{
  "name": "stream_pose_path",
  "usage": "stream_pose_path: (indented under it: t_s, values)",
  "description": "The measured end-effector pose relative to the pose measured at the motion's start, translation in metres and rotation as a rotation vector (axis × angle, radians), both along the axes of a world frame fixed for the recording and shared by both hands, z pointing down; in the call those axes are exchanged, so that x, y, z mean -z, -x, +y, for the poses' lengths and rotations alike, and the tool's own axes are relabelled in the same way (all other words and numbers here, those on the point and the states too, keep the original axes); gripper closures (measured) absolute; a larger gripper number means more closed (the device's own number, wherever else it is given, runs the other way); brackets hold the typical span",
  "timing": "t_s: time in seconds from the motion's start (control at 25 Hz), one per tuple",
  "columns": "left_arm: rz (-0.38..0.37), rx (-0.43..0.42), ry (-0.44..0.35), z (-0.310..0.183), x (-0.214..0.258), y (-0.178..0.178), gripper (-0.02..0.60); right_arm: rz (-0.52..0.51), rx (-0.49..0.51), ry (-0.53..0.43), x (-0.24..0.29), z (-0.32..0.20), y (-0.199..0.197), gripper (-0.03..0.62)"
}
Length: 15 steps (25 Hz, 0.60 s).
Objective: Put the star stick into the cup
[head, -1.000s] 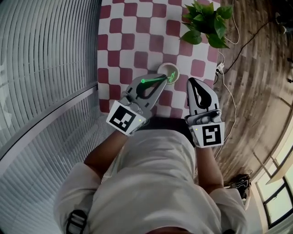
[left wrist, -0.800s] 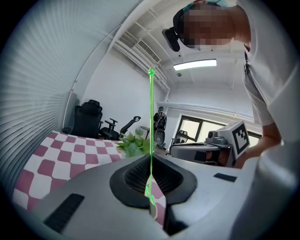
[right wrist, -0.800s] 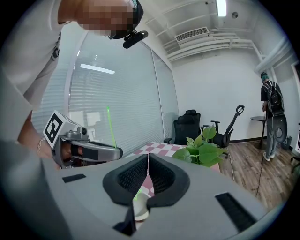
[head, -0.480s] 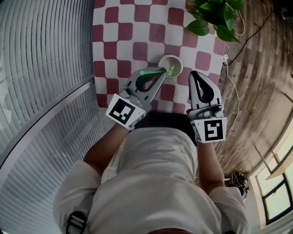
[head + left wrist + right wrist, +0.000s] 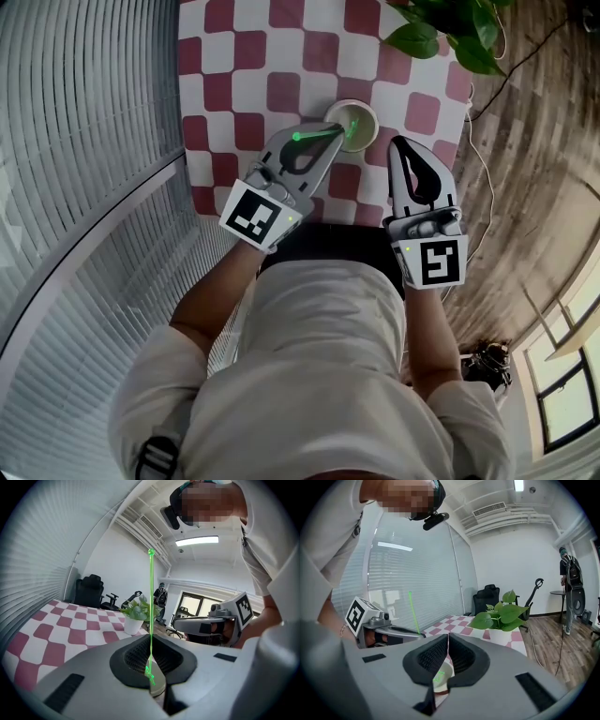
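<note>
1. Claw work first: the left claw [image 5: 334, 141] is clamped on the star stick [image 5: 319, 134], jaws pinched tight on the thin green shaft.
2. The left gripper view shows the stick standing upright, its long end rising above the claw and its star end down at the mouth of the cup [image 5: 362, 112]. Whether the star touches the cup's inside I cannot tell.
3. The right claw [image 5: 397, 142] sits just beside the cup on its right. Its jaws are together with nothing between them, and the cup and green star show beyond its tips.
4. The cup stands on the red-and-white checked surface [image 5: 272, 56], near the edge closest to the person's body, between the two claws.
5. Further out, a leafy plant [image 5: 450, 28] in a white pot [image 5: 132, 624] stands at the far right corner, well apart from the cup.
6. On the left, the surface's edge runs along a wall of slatted blinds [image 5: 84, 141], close to the left forearm.
7. To the right is wooden floor [image 5: 534, 141], with a white cable [image 5: 480, 202] trailing down beside the surface's edge.
8. Checked squares lie open between the cup and the plant.
9. In the background, an office chair [image 5: 89, 590] stands past the surface, and a person [image 5: 569, 588] stands on the floor at far right.
</note>
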<state>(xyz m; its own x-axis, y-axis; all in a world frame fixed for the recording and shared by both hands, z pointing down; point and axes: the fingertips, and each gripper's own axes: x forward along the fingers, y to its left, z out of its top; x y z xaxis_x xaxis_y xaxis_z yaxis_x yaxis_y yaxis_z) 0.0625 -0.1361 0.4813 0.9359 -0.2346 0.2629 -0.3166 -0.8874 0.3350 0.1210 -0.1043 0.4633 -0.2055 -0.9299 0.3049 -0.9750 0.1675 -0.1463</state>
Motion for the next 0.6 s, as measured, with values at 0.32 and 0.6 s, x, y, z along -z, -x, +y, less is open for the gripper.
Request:
stream_pose_path:
  t_s: [0.32, 0.6]
  values:
    - [-0.005, -0.010, -0.004, -0.0011, -0.0065, -0.0042, 0.543, -0.007, -0.014, 0.016, -0.0067, 0.0019, -0.0033, 0.562]
    - [-0.002, 0.003, -0.001, -0.0040, -0.0087, -0.0075, 0.543, -0.013, -0.015, 0.022, -0.0095, 0.0032, -0.0016, 0.560]
